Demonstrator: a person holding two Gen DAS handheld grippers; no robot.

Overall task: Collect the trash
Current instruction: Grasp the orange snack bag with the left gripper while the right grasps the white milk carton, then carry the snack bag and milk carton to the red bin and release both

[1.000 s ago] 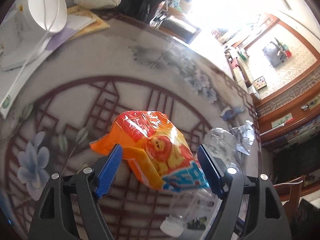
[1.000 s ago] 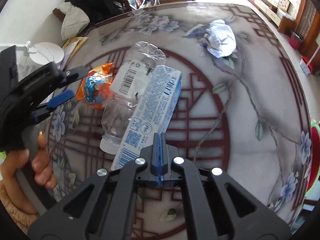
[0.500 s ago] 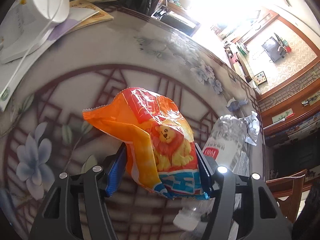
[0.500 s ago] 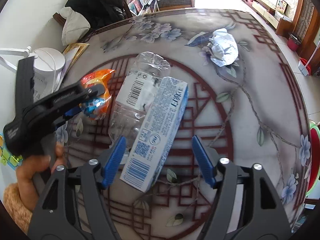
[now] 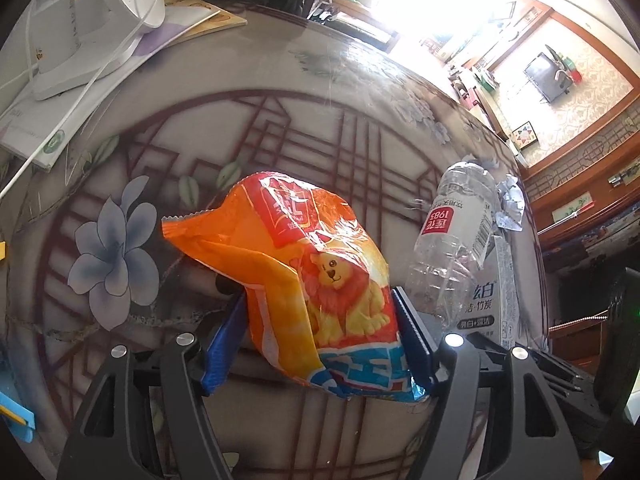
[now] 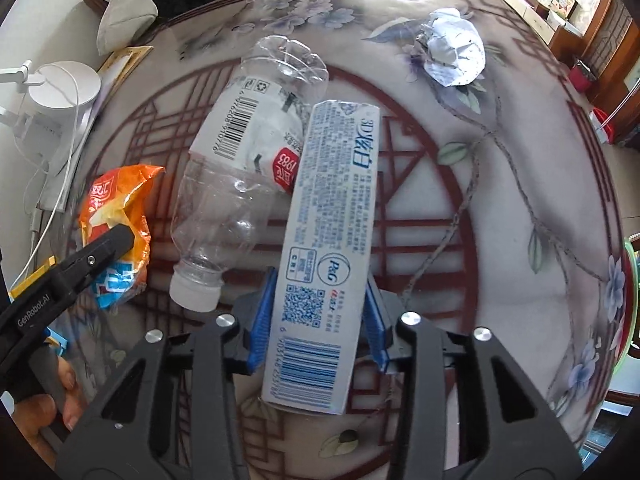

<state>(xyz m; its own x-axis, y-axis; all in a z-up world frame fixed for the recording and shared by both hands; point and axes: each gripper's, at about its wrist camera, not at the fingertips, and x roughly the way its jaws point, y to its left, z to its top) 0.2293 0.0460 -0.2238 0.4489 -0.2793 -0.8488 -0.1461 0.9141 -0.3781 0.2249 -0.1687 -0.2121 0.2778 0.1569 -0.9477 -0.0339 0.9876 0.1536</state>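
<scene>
1. Since the earlier frame, the right gripper (image 6: 318, 320) has come down over the toothpaste box (image 6: 328, 248), and its jaws have just been closing onto the box's sides.
2. Just left of the box lies the plastic bottle (image 6: 240, 176), touching it.
3. Further left of the box, the left gripper (image 5: 320, 336) has the orange snack bag (image 5: 304, 272) between its jaws, which have just opened slightly; the blue pads seem to touch the bag.
4. Beyond the box lies crumpled paper (image 6: 454, 52).
5. Both grips look ready for lifting.

The glass-topped table (image 6: 500, 240) (floral, red lattice) carries a snack bag (image 5: 304, 280), bottle (image 6: 240, 168), carton (image 6: 328, 240) and crumpled paper (image 6: 454, 52).
</scene>
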